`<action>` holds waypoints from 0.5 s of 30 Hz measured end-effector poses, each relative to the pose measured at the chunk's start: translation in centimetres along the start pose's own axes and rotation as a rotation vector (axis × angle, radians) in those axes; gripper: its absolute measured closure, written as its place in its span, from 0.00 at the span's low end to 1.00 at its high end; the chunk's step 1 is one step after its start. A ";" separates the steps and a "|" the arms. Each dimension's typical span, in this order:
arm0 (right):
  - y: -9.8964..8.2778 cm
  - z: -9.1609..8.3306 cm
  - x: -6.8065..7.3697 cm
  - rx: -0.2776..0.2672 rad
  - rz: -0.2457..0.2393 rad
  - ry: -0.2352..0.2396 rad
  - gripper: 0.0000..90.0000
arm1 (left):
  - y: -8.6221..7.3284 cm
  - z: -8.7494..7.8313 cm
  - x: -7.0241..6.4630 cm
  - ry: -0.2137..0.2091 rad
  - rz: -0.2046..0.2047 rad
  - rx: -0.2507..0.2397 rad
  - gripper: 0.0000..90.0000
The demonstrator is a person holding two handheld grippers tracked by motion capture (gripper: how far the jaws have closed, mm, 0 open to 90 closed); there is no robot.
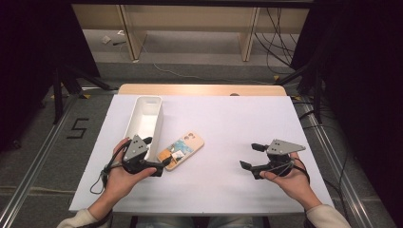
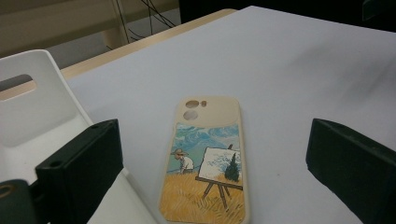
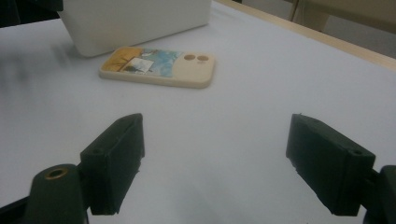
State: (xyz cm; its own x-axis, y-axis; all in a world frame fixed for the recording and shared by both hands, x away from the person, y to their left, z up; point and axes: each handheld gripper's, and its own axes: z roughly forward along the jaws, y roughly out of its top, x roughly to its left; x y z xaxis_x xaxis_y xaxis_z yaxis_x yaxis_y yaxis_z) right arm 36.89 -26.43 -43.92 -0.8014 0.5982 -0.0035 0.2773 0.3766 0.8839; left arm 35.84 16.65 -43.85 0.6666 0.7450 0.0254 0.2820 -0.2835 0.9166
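A cream phone case (image 1: 181, 150) printed with a painter and an easel in a wheat field lies flat on the white table (image 1: 228, 123), picture side up, just right of a white bin (image 1: 147, 118). My left gripper (image 1: 155, 154) is open at the case's near end, one jaw by the bin and the other past the case's right side. From the left gripper view the case (image 2: 205, 163) lies between the jaws of the left gripper (image 2: 215, 144). My right gripper (image 1: 250, 156) is open over bare table at the right, with nothing between its jaws. The right gripper (image 3: 217, 140) points at the case (image 3: 159, 67), which is well ahead.
The long white bin (image 2: 32, 107) has a handle slot at its far end and looks empty; its wall (image 3: 135, 18) stands behind the case. A wooden strip (image 1: 202, 89) runs along the table's far edge. Cables and stand legs lie on the floor beyond.
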 end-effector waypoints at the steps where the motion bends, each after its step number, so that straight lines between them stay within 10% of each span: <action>1: 0.0 0.0 0.0 0.000 -0.001 0.001 0.23 | 0.0 0.0 0.0 0.002 0.001 0.001 0.04; 15: 0.0 0.0 0.0 0.005 0.003 0.005 0.23 | 0.0 0.0 0.1 0.005 -0.002 0.003 0.04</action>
State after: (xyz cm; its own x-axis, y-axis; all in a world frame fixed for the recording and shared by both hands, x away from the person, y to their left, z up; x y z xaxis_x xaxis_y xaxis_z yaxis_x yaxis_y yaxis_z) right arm 36.89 -26.43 -43.96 -0.8035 0.5953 0.0015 0.2821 0.3785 0.8815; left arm 35.89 16.75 -43.84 0.6629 0.7483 0.0258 0.2852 -0.2842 0.9154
